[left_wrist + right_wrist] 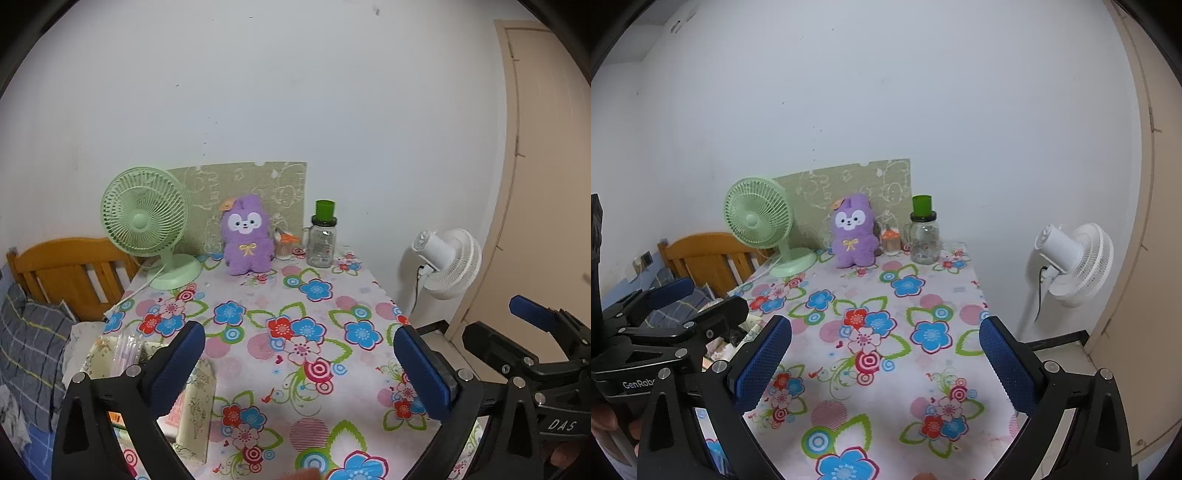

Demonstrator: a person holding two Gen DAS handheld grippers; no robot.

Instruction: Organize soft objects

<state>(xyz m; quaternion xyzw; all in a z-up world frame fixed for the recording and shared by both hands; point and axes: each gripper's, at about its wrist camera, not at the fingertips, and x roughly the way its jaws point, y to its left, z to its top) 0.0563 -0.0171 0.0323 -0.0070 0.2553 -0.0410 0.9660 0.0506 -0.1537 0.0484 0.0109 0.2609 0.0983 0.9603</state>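
Nearest, left gripper (pixel 299 363): jaws spread wide, blue pads well apart, nothing between them but flowered cloth. Same for right gripper (pixel 885 354): jaws fully apart, holding nothing. Each gripper visible at the edge of the other's view, side by side over the near end of the table (pixel 916 373).

Below and left of the table edge: cream fabric bin (pixel 96 363) with a clear packet inside, patterned flat panel (pixel 195 410) leaning beside it. Further left, grey plaid bedding (pixel 31 354) and a wooden headboard (pixel 70 269).

Mid-table: bare floral tablecloth only.

Far end, against the wall: purple plush toy (pixel 245 236) sitting upright, facing forward, orange flower on one ear, yellow bow on chest. Green desk fan (pixel 146 221) just to its left, cord trailing off the table edge. To its right, a small glass with an orange item (pixel 285 245), then a clear jar with a green cup on top (pixel 322 240). Greenish patterned board (pixel 258 188) propped behind the row.

Beyond the table's right side: white standing fan (pixel 448 262), beige door (pixel 546 184).
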